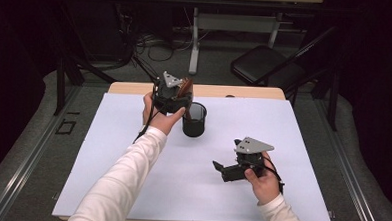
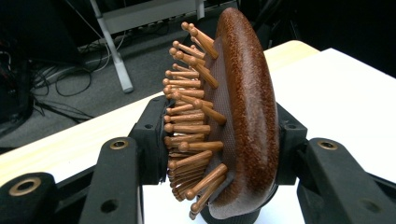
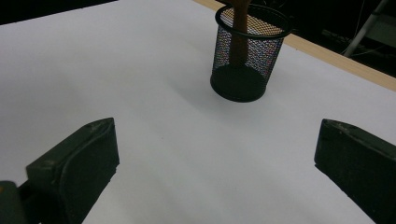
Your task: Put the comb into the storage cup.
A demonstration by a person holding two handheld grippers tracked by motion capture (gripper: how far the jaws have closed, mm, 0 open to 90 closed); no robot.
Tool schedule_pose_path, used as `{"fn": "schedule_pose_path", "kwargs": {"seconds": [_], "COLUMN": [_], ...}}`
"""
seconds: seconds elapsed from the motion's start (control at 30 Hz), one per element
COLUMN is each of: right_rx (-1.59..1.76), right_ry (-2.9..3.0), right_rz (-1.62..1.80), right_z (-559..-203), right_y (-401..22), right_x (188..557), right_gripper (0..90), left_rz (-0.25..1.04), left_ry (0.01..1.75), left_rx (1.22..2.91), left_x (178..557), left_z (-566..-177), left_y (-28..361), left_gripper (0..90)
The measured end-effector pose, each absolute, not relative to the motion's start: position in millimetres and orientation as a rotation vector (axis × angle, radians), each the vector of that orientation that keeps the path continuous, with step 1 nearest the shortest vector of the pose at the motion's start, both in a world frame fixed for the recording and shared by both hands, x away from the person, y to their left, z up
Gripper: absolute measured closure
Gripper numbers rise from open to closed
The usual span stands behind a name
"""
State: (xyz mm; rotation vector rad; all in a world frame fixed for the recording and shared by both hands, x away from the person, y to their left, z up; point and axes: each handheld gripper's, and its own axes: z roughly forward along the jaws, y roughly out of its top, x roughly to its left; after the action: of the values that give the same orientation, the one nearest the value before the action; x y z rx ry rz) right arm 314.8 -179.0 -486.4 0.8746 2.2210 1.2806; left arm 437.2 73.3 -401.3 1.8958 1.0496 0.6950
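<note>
Right claw [image 1: 216, 166] near the front of the white surface [image 1: 132, 153], jaws wide apart and holding nothing, farther back the left claw [image 1: 177, 97] clamped on the head of a wooden brush [image 2: 243, 116], handle down inside the mesh cup [image 3: 246, 58].

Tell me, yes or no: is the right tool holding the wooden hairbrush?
No. The right tool stands open over the bare white table, while the left tool clamps the hairbrush.

Left hand-held gripper [image 1: 173, 93] raised, clamped; right hand-held gripper [image 1: 220, 167] low, jaws wide.
</note>
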Motion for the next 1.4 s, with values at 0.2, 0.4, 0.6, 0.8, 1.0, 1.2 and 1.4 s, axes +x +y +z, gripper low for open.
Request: {"fn": "schedule_pose_path", "kwargs": {"seconds": [0.2, 0.4, 0.6, 0.8, 1.0, 1.2, 1.4], "right_rx": [0.874, 0.874, 0.874, 0.875, 0.877, 0.875, 0.876], "right_ry": [2.221, 2.220, 2.219, 2.217, 2.216, 2.216, 2.216], "right_rz": [1.281, 1.281, 1.282, 1.283, 1.282, 1.281, 1.281], "right_z": [-486, -486, -486, -486, -486, -486, -486], "right_y": [-179, -179, -180, -180, -180, -181, -181], "right_x": [315, 315, 315, 315, 315, 315, 315], "right_gripper": [0.0, 0.0, 0.0, 0.0, 0.0, 0.0, 0.0], "left_rz": [0.736, 0.772, 0.800, 0.819, 0.843, 0.869, 0.904], "left_ry": [1.002, 0.959, 0.923, 0.894, 0.867, 0.836, 0.806], "left_rx": [1.929, 1.969, 1.996, 2.017, 2.036, 2.067, 2.092], "left_x": [433, 430, 427, 426, 424, 421, 417], "left_z": [-403, -403, -404, -405, -406, -407, -409], "left_y": [64, 56, 50, 44, 38, 31, 22], "left_gripper": [50.0, 49.8, 49.5, 49.4, 49.3, 49.1, 48.9]}}
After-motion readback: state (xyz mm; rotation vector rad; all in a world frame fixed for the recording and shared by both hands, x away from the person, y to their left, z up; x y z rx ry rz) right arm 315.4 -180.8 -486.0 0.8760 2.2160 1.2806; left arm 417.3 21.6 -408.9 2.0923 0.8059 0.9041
